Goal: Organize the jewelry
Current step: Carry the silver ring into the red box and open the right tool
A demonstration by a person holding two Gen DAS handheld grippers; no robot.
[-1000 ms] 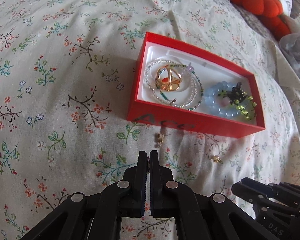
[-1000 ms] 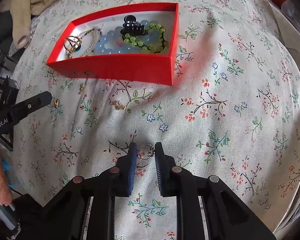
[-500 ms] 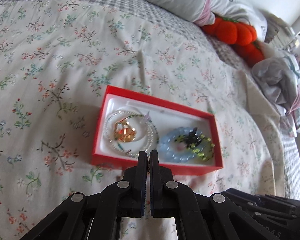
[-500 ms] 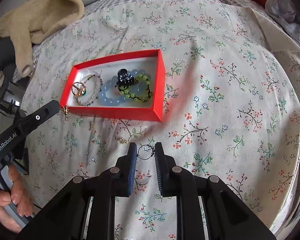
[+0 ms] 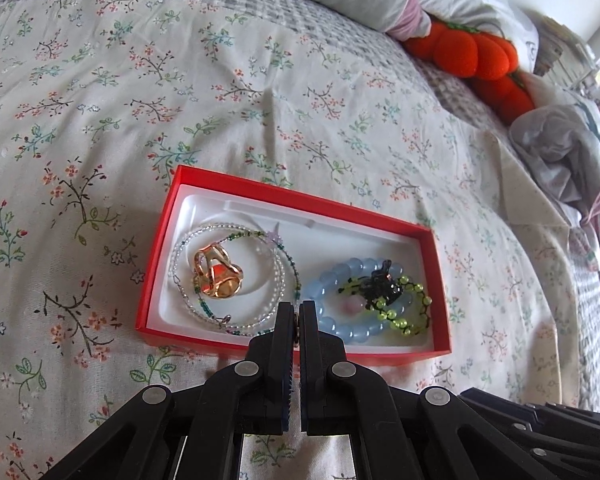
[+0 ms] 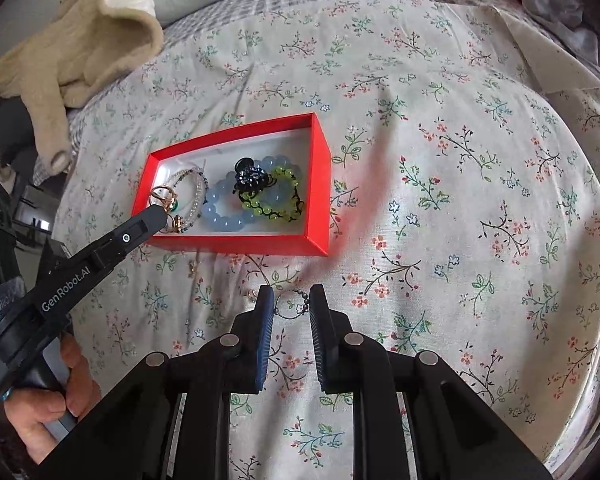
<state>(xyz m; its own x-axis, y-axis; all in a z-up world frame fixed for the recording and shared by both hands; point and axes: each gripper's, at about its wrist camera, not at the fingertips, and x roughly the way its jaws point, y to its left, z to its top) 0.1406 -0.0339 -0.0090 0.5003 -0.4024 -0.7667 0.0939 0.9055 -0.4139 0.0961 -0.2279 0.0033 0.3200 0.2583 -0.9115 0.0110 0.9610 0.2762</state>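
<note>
My left tool (image 5: 298, 312) pinches a small earring (image 6: 177, 222) over the red box (image 6: 236, 243). My right tool (image 6: 291, 300) grips a thin hoop (image 6: 292, 304) above the bed (image 6: 460, 200).

The far strip of my red box (image 5: 292, 200) lies bare — white liner (image 5: 340, 236) along the back wall. The near half is crowded: clear bead strands (image 5: 188, 240), gold ring (image 5: 216, 276), blue bracelet (image 5: 340, 328), black clip (image 5: 382, 286). Right of the box the floral sheet (image 6: 480, 200) is open — a small charm (image 6: 191, 268) lies near the front wall.
</note>
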